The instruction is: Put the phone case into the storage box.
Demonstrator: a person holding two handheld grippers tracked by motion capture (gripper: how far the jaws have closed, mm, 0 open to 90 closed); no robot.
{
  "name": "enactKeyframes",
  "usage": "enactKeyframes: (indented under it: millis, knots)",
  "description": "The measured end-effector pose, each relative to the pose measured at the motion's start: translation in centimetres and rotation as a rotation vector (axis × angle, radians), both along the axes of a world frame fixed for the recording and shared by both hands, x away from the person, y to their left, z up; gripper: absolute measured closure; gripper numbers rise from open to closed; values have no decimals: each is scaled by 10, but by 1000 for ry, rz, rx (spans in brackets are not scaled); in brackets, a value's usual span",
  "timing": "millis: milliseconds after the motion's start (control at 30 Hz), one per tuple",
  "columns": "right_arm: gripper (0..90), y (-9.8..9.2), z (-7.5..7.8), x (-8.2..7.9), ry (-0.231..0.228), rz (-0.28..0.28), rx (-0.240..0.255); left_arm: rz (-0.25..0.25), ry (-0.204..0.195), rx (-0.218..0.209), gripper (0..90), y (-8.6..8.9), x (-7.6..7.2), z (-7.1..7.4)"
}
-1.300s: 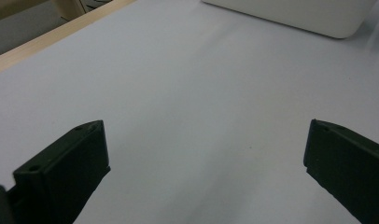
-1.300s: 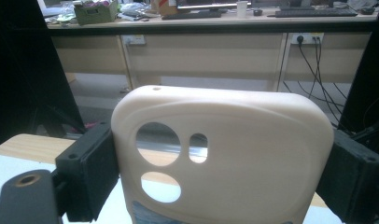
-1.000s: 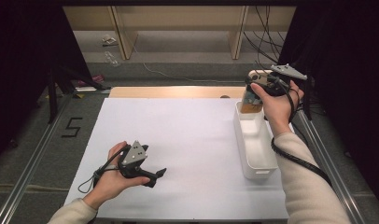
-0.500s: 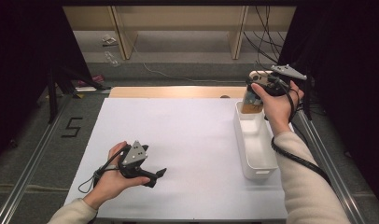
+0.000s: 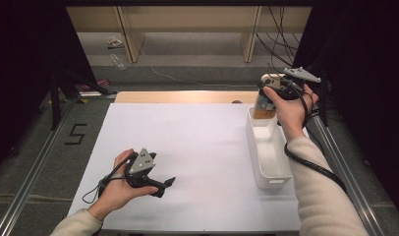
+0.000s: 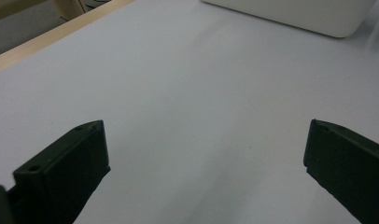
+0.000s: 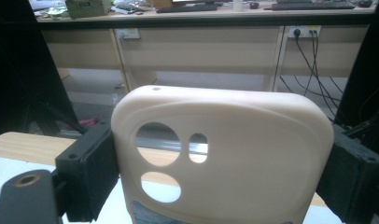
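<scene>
Two grippers are under my hands, and a fair part of the scene is hard to read. From the high view, my right gripper [image 5: 266,101] sits at the far right of the table, above the far end of the white bin [image 5: 281,178], and the hand around it hides most of what it carries: I see just a pale top and a brownish lower part. In the right gripper view it becomes clear: a cream phone case [image 7: 225,154] stands upright between the black jaws, clamped on both side edges, its bottom cut off by the frame. I count three cutouts near its top corner, two round and one small oval, plus one tiny hole by the upper edge.

My left gripper [image 5: 160,186] rests on the white sheet [image 5: 187,137] near the front left, jaws spread wide with nothing between them; the left gripper view shows bare sheet in the gap and one corner of the bin far off, the rest cropped. One bin, one case, one sheet. The bin's inside looks bare white where I can see it, though my forearm [image 5: 315,187] runs just beside its right wall.
</scene>
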State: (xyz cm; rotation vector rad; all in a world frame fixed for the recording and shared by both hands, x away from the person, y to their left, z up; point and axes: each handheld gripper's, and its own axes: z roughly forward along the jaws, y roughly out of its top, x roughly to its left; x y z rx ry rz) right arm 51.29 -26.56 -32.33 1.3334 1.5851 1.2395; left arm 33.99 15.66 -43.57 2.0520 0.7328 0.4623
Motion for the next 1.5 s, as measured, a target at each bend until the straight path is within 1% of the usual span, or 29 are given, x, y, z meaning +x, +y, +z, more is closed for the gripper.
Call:
enactKeyframes:
  millis: [567, 1500]
  knots:
    - [125, -3, -4, 4, 14, -11, -4, 0, -1, -2, 0, 0, 0, 0]
    - [125, -2, -7, 13, 18, -18, -19, -2, 0, -2, 0, 0, 0, 0]
